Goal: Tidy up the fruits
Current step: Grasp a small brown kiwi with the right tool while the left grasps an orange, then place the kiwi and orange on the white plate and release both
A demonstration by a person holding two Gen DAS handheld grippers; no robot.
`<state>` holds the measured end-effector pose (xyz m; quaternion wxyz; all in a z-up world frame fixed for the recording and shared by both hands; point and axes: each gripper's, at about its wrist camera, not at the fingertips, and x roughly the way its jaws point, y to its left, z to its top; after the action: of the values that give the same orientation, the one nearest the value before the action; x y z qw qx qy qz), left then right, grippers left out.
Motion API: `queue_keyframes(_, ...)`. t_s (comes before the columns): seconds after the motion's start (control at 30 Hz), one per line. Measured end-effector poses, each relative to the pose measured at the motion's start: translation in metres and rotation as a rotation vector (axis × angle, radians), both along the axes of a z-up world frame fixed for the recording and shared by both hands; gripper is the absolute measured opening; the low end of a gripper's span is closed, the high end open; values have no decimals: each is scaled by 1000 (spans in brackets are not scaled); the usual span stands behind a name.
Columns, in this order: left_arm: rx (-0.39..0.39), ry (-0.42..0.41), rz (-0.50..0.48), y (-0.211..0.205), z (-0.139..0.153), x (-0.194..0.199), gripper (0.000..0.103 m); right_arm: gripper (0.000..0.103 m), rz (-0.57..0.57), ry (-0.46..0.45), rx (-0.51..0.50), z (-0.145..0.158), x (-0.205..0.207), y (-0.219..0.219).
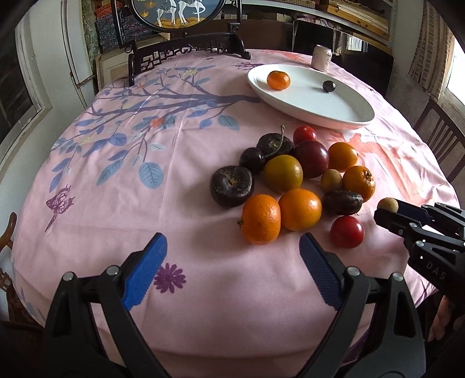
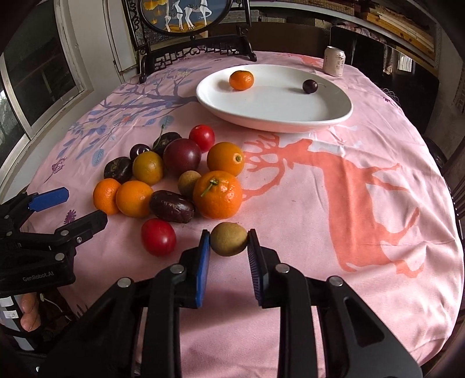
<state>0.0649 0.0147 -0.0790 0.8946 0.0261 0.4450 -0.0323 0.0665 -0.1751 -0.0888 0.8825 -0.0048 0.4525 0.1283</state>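
A pile of fruit (image 1: 293, 180) lies on the pink tablecloth: oranges, plums, cherries, red tomatoes, dark wrinkled fruits and a longan; it also shows in the right wrist view (image 2: 174, 180). A white oval plate (image 2: 328, 113) holds a mandarin (image 2: 241, 80) and a cherry (image 2: 309, 86); the plate shows in the left wrist view too (image 1: 348, 113). My right gripper (image 2: 228, 241) is shut on a brown longan (image 2: 228, 239) just right of the pile; it shows in the left wrist view (image 1: 388, 208). My left gripper (image 1: 232, 261) is open and empty, in front of the pile.
A drink can (image 2: 334, 61) stands behind the plate. A dark carved chair (image 2: 197, 51) and a framed round picture (image 2: 186, 14) stand at the table's far edge. Another chair (image 1: 441, 139) is at the right. The cloth (image 2: 363, 203) drapes over the rounded table edge.
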Motion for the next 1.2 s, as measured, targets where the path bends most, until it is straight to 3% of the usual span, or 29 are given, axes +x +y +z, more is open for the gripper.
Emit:
queue_keyframes(0.07, -7, -3, -3, -1, -1, 2, 91, 26, -6, -2, 8, 3, -3, -5)
queue_keyframes(0.23, -48, 43, -7, 2, -10, 10, 63, 26, -7, -6, 20, 6, -8, -8)
queue_keyframes(0.4, -103, 58, -3, 6, -15, 21, 59, 26, 2, -4, 27, 7, -9, -6)
queue_keyframes(0.47, -130, 57, -16, 5, -15, 24, 46, 26, 4, -1, 27, 6, -8, -4)
queue_keyframes(0.5, -134, 57, -17, 5, -15, 25, 32, 26, 5, -1, 28, 6, -9, -4)
queue_keyframes(0.7, -142, 45, -21, 4, -10, 20, 31, 26, 6, -6, 31, 7, -9, -4)
queue_keyframes(0.93, -138, -25, -57, -3, 23, 7, 31, 26, 3, -15, 51, 11, -10, -7)
queue_keyframes(1.2, -104, -53, -109, -27, 55, 41, 31, 26, -21, -50, 44, 25, 4, -22)
